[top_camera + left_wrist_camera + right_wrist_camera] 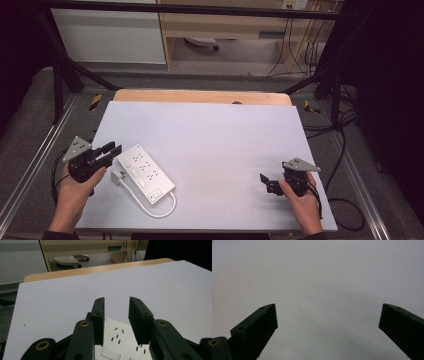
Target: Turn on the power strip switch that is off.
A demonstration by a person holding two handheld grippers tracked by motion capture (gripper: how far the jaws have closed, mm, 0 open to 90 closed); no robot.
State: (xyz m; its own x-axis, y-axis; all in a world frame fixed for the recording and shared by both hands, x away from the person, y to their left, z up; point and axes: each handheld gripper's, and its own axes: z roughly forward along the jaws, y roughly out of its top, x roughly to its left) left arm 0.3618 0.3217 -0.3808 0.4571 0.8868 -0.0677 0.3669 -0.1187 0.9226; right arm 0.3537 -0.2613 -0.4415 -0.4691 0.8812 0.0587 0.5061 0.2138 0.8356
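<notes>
The power strip [145, 173] lay at the near left of the table [225, 140], its plug [117, 177] beside it. The left claw [111, 149] hovered at its far-left end, jaws apart; closing squarely across the body would serve best. The right claw [264, 181] rested near right, jaws wide apart, hand low.

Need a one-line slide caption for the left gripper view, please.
Left gripper, fingers open, poised above the white power strip on the pale table.
</notes>
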